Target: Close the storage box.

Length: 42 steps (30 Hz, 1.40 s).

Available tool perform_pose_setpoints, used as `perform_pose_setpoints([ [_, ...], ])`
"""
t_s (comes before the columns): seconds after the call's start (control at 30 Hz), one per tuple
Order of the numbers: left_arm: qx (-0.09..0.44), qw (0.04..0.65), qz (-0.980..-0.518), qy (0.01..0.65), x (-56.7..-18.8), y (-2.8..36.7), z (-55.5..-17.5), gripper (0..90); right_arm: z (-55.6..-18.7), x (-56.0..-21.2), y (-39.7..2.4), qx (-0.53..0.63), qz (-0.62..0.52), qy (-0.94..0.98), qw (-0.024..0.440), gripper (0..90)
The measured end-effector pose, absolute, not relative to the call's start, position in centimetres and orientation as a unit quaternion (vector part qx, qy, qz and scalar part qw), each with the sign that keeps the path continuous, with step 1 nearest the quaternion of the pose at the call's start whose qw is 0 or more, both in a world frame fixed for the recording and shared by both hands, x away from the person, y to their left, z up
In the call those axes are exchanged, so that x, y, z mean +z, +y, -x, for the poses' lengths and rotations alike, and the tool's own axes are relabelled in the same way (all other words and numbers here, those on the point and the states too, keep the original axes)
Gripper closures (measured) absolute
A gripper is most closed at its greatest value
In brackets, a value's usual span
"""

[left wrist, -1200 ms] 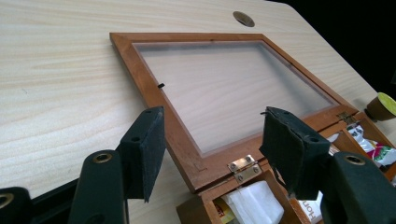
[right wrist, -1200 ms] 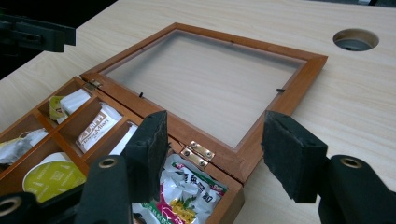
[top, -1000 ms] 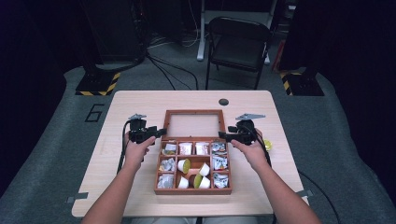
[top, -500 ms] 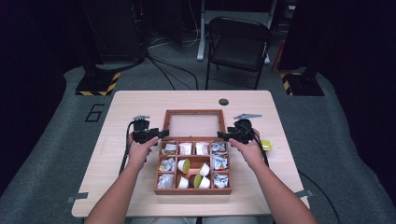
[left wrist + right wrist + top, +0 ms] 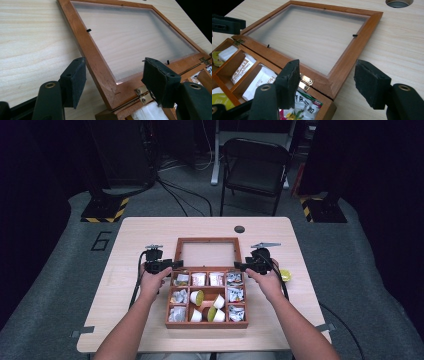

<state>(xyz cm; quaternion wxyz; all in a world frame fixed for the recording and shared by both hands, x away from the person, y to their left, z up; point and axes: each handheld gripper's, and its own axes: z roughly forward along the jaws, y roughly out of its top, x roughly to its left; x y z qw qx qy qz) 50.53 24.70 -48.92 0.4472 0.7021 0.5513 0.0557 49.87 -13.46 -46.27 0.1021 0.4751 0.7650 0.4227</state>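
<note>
I hold the left gripper [image 5: 172, 265] and right gripper [image 5: 239, 265] with jaws just opened, gripping nothing, straddling the hinge corners of the wooden box's lid [image 5: 207, 241], which lies flat open on the counter [image 5: 135, 232].

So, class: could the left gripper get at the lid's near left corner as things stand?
Probably yes: the left gripper, jaws just opened, straddles the lid corner lying flat on the table, nothing between.

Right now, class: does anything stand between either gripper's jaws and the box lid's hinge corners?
Nothing visible does. The lid lies flat open on the table. The left gripper and right gripper each straddle a hinge corner, jaws just opened, pads off the wood.
</note>
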Motion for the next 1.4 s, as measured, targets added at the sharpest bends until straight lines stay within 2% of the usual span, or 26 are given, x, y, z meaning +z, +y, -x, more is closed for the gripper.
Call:
perform_pose_setpoints([
  [0.33, 0.050, 0.443, -0.703, 0.555, -49.4, 24.3, -50.8, 36.7, -49.7, -45.7, -14.4, 0.422, -0.481, 0.761, 0.113, 37.6],
  [0.9, 0.047, 0.437, -0.705, 0.557, -49.7, 24.4, -50.9, 39.1, -50.9, -47.8, -12.5, 0.409, -0.513, 0.751, 0.075, 37.8],
  [0.93, 0.047, 0.437, -0.705, 0.557, -49.7, 24.4, -50.9, 39.1, -51.2, -48.0, -12.6, 0.414, -0.502, 0.755, 0.084, 37.8],
  [1.4, 0.048, 0.438, -0.705, 0.556, -49.7, 24.4, -51.0, 40.1, -52.3, -48.8, -12.8, 0.409, -0.521, 0.745, 0.076, 38.5],
])
